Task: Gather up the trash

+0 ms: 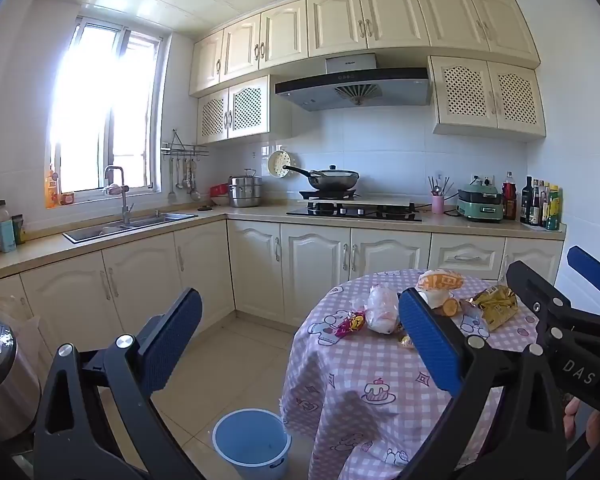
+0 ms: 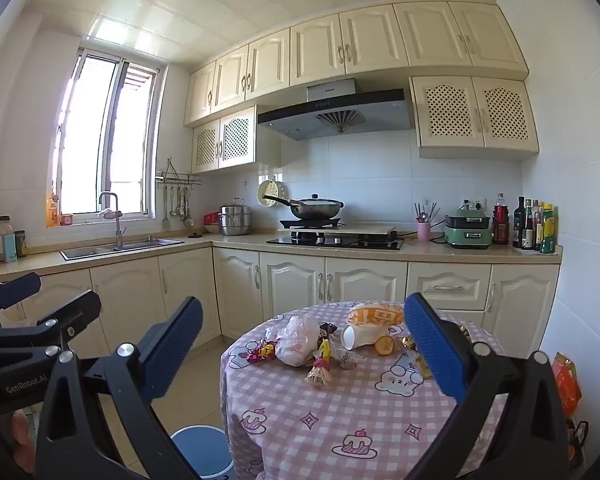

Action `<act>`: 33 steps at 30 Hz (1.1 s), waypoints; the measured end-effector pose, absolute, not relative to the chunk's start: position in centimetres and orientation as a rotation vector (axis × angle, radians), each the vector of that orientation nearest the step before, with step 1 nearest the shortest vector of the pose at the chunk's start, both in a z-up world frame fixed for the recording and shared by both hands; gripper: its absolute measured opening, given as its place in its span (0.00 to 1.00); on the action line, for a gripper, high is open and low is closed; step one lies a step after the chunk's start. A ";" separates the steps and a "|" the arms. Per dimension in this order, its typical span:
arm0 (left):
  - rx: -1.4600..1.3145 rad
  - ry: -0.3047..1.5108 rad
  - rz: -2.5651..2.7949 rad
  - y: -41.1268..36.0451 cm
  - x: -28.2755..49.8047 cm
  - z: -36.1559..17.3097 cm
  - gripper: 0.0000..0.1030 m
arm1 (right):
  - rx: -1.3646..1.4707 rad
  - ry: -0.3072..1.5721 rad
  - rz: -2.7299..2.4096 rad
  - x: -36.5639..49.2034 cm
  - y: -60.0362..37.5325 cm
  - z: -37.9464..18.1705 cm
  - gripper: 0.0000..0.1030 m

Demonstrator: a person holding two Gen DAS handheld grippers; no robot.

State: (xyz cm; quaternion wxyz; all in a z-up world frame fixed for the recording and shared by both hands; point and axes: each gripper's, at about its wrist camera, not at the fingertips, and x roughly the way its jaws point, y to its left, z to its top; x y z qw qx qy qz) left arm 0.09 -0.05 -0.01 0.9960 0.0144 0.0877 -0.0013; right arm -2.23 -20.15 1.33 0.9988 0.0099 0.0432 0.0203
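Note:
A round table under a pink checked cloth (image 1: 364,364) (image 2: 340,408) carries the trash. On it lie a crumpled white plastic bag (image 1: 382,314) (image 2: 296,340), an orange-and-white wrapper (image 1: 440,282) (image 2: 374,314), a tipped white cup (image 2: 354,337), a piece of orange peel (image 2: 385,345), a gold snack bag (image 1: 496,306) and small candy wrappers (image 1: 350,324) (image 2: 319,372). A blue bucket (image 1: 252,442) (image 2: 204,450) stands on the floor left of the table. My left gripper (image 1: 300,340) (image 2: 50,298) and right gripper (image 2: 304,352) (image 1: 560,276) are both open and hold nothing, short of the table's near side.
An L-shaped counter runs along the back with a sink (image 1: 128,228), a hob with a wok (image 1: 334,180) and bottles (image 2: 534,226) at the far right. A silver appliance (image 1: 0,364) stands close on the left. An orange bag (image 2: 566,384) hangs right of the table.

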 end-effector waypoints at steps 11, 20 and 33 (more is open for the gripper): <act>0.026 0.169 -0.002 -0.1 0.0 0.0 0.93 | 0.024 0.085 0.038 -2.6 -20.2 1.6 0.96; 0.023 0.171 -0.004 -0.9 0.1 -0.5 0.93 | 0.026 0.083 0.036 -2.5 -20.4 1.3 0.96; 0.022 0.173 -0.007 -1.8 0.7 -1.4 0.93 | 0.028 0.085 0.034 -2.5 -20.4 1.3 0.96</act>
